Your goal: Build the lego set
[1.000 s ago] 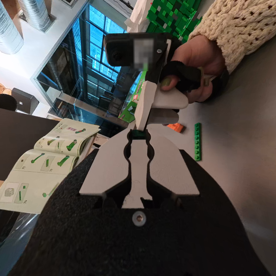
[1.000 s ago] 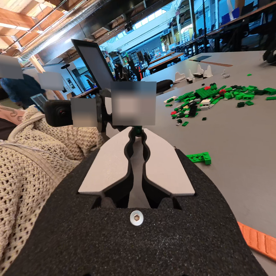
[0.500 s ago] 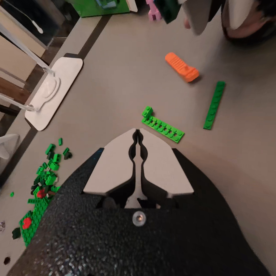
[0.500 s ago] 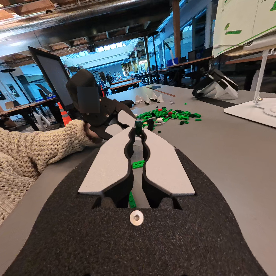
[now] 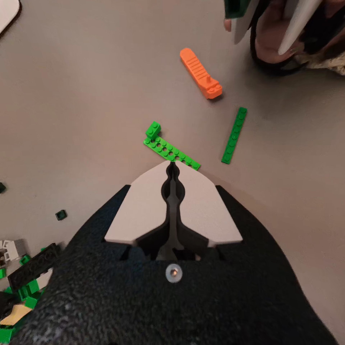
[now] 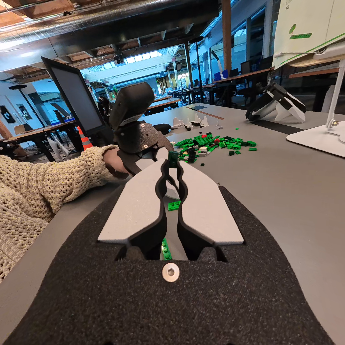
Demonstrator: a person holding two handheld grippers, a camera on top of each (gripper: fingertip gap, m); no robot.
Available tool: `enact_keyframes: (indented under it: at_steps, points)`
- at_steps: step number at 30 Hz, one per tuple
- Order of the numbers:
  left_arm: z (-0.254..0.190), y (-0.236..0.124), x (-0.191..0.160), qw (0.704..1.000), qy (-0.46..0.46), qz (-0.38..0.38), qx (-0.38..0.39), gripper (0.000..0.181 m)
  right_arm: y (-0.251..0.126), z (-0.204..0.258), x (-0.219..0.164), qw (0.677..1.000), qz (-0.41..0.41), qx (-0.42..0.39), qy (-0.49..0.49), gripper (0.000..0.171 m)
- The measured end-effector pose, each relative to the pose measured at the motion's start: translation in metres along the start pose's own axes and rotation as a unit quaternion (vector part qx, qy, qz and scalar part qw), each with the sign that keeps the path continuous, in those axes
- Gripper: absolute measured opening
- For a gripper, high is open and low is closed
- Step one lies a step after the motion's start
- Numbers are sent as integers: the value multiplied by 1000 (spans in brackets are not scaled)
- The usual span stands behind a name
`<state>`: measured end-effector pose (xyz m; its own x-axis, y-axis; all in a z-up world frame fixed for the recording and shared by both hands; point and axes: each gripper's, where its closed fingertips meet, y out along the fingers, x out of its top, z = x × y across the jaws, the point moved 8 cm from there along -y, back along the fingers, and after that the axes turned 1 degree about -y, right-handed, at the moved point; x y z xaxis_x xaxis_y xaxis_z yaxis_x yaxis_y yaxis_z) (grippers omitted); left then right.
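My left gripper (image 5: 172, 163) is shut and empty, with its tips just over the near edge of a bright green plate with holes (image 5: 171, 153). A small green brick (image 5: 153, 129) sits on that plate's far end. A long narrow green plate (image 5: 234, 135) lies to the right. My right gripper (image 6: 172, 164) is shut on a small dark green brick (image 6: 172, 158) and holds it above the table. That brick also shows at the top right of the left wrist view (image 5: 233, 9). The holed plate shows between the right fingers (image 6: 174, 205).
An orange brick separator (image 5: 200, 73) lies beyond the plates. A pile of loose green bricks (image 6: 211, 144) lies on the grey table (image 6: 280, 186) and shows in the left wrist view (image 5: 22, 280). An instruction booklet (image 6: 308, 28) rests on a white stand (image 6: 317, 138). A spare gripper (image 6: 276, 110) lies behind. The grippers' ends are close to 11 cm from one another. The left tips stand about 7 cm off the long narrow green plate (image 5: 234, 135).
My left gripper let go of the dark green brick, left the right gripper, and dropped toward the holed green plate. My right gripper kept the brick and turned toward the pile.
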<state>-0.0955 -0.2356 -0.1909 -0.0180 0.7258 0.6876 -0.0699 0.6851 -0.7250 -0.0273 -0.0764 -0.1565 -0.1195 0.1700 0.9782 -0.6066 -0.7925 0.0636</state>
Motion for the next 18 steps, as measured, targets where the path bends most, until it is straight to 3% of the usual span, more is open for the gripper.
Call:
enact_keyframes:
  at_steps: [5,9,13,16,18]
  points:
    - [-4,3,0,1000,-9,-2,-29,0,0,0,0,1000,-2,3,4,7]
    - [-16,7,1,995,19,-14,-96,0,-1,0,1,1000,-10,0,1,7]
    - [-17,-4,2,977,202,-28,-64,1,-4,1,3,1000,-14,-12,-11,7]
    - [-14,-13,13,931,361,-35,-26,20,-9,3,11,1000,-18,-16,-18,7]
    - [-11,-13,21,900,435,6,-30,32,-15,5,17,999,-21,-26,-24,7]
